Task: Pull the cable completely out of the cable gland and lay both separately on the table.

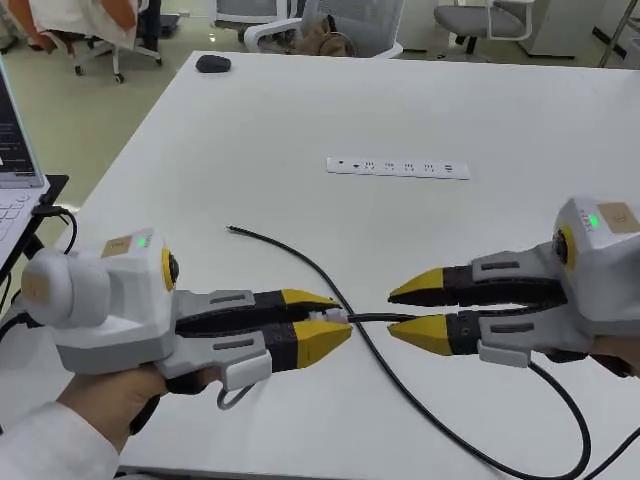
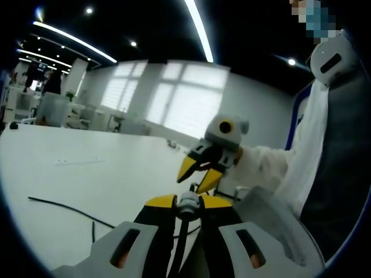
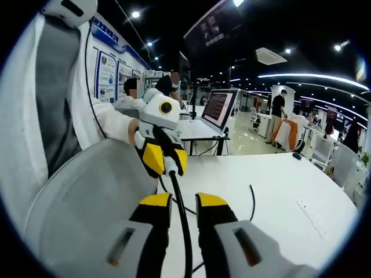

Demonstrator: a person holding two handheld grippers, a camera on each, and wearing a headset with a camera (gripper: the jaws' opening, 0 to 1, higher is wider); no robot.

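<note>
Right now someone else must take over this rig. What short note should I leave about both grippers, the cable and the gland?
Left gripper: shut on the cable gland.
Right gripper: open, one jaw on each side of the cable, close to the gland.
The cable still sits in the gland; the rest of it trails over the table.
Done: gland gripped.
Left: close on the cable, pull it fully out, lay both down apart.
</note>
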